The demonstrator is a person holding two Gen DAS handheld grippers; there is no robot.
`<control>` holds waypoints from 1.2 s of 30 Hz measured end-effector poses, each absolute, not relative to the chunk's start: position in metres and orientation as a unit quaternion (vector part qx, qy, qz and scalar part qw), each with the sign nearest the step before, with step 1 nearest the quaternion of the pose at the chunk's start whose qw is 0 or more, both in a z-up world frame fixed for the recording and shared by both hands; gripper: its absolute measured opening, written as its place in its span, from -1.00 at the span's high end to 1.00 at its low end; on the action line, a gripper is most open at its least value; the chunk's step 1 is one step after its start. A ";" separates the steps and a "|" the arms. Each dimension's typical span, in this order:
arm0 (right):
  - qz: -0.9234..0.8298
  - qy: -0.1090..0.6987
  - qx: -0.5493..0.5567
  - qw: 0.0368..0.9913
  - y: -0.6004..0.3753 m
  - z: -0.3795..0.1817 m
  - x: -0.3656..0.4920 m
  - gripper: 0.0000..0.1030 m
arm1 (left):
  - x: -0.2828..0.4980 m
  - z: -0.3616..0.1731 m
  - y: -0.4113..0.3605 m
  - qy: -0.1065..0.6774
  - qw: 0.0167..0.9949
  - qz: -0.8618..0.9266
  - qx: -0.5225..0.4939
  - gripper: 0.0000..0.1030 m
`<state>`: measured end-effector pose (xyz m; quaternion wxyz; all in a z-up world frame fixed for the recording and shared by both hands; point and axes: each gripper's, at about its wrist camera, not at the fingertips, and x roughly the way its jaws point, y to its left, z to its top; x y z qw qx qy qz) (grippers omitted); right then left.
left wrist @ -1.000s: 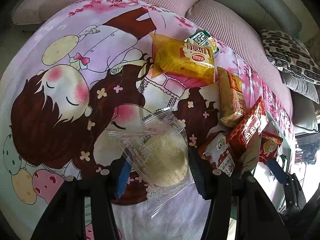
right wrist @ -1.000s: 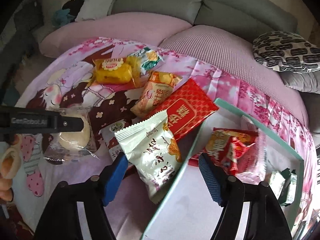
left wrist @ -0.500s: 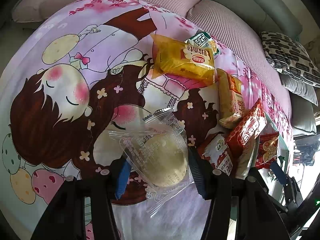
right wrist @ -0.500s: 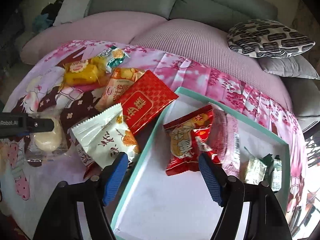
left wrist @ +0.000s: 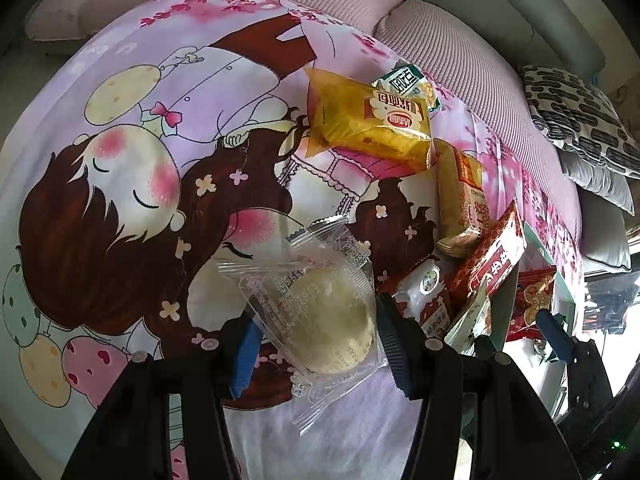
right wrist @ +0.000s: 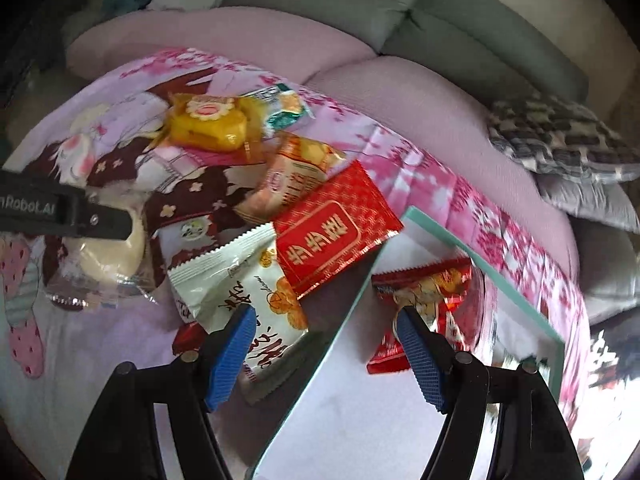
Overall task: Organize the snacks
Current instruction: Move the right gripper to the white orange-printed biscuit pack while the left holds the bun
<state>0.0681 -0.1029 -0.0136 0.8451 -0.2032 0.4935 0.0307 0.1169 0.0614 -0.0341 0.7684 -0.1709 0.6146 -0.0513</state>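
My left gripper [left wrist: 314, 340] is shut on a pale bun in a clear wrapper [left wrist: 328, 312], low over the cartoon blanket. To its right lies a pile of snacks: a yellow packet [left wrist: 372, 124], an orange packet [left wrist: 460, 196] and a red flat packet [left wrist: 492, 264]. My right gripper [right wrist: 324, 356] stands open with nothing between its pads. It hovers over the near rim of the teal-edged white tray [right wrist: 480, 256], beside a white snack bag [right wrist: 244, 292]. A red crinkly packet [right wrist: 428, 292] lies in the tray. The bun [right wrist: 108, 260] also shows at the left of the blurred right wrist view.
A green-and-white packet [right wrist: 284, 108] lies behind the yellow one [right wrist: 208, 124]. Pink cushions [right wrist: 400, 92] and a grey sofa back [right wrist: 460, 32] border the blanket [left wrist: 120, 160] at the rear. A black-and-white patterned pillow [right wrist: 560, 136] sits to the right.
The right gripper swung right over the tray, then back left to its near rim, with some roll. The left gripper and the bun have not moved.
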 end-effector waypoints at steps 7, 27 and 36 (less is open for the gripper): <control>0.122 0.520 -0.182 0.826 -0.102 -0.018 0.073 -0.46 | 0.116 -0.033 0.061 0.614 0.769 -0.050 -0.171 -0.10; 0.226 0.583 -0.211 0.751 -0.091 -0.040 0.084 -0.32 | 0.117 -0.034 0.061 0.614 0.769 -0.050 -0.169 -0.09; 0.182 0.591 -0.151 0.771 -0.097 -0.040 0.073 -0.14 | 0.115 -0.033 0.062 0.614 0.769 -0.050 -0.170 -0.06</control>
